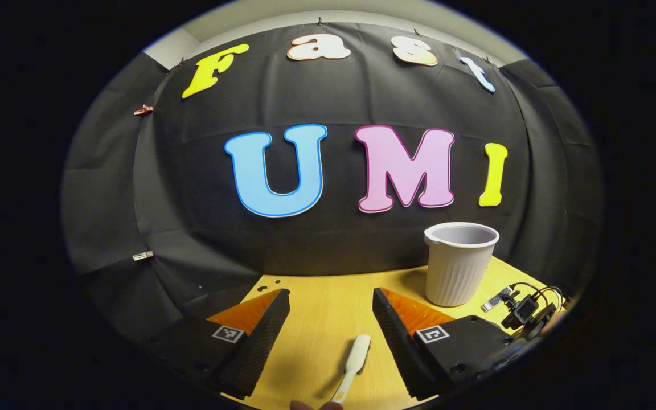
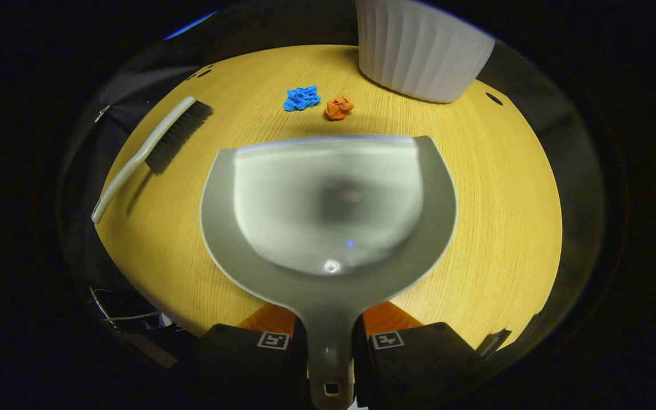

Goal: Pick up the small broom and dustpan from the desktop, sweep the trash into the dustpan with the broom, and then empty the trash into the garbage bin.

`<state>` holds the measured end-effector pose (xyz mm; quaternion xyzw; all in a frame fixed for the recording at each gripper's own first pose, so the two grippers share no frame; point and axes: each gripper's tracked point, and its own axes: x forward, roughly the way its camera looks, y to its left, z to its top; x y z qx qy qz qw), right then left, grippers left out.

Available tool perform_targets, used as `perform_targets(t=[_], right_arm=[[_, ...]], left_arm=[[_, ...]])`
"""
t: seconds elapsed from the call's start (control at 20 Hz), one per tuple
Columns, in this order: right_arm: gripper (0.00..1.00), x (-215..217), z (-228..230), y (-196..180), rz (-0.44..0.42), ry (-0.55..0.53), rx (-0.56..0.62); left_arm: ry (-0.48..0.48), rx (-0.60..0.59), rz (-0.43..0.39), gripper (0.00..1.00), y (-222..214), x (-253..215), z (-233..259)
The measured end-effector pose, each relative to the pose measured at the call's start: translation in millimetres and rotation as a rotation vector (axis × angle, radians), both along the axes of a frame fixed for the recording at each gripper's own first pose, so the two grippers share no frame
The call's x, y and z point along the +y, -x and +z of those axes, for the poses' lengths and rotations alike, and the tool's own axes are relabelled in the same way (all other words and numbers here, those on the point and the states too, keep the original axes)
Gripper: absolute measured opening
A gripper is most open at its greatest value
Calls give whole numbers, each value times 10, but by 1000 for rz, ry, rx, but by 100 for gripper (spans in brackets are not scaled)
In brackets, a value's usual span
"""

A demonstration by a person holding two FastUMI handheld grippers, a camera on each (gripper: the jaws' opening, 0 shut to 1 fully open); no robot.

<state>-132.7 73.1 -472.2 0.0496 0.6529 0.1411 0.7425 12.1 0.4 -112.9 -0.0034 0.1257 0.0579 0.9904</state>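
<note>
In the right gripper view my right gripper (image 2: 329,336) is shut on the handle of the grey dustpan (image 2: 328,205), whose scoop points away from me over the wooden desktop (image 2: 504,188). Just beyond its lip lie a blue paper scrap (image 2: 302,98) and an orange scrap (image 2: 337,107). The small broom (image 2: 151,151), pale handle and dark bristles, lies at the left. In the left gripper view my left gripper (image 1: 331,310) stands open above the desktop (image 1: 328,307), and the broom's pale handle (image 1: 353,361) lies between its fingers, touching neither.
The white ribbed garbage bin (image 1: 458,262) stands on the desk to the right in the left gripper view, and at the top, behind the scraps, as the bin (image 2: 422,48) in the right gripper view. A small device with cables (image 1: 524,310) sits by the desk's right edge.
</note>
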Motion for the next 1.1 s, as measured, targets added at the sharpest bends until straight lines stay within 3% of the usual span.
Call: perform_targets(t=[0.15, 0.3, 0.65, 0.85, 1.1], right_arm=[[39, -33, 59, 45, 27, -3, -26], [35, -75, 270, 58, 42, -46, -68], [38, -421, 560, 72, 100, -28, -127], [35, -568, 616, 44, 71, -17, -145], [31, -622, 593, 105, 76, -9, -139]], left_arm=[[35, 73, -12, 94, -19, 3, -306], [101, 178, -36, 94, 1, -20, -663], [298, 547, -110, 96, 159, -203, -1601], [219, 777, -178, 94, 270, -299, -2121], [150, 933, -210, 94, 323, -340, -2483]])
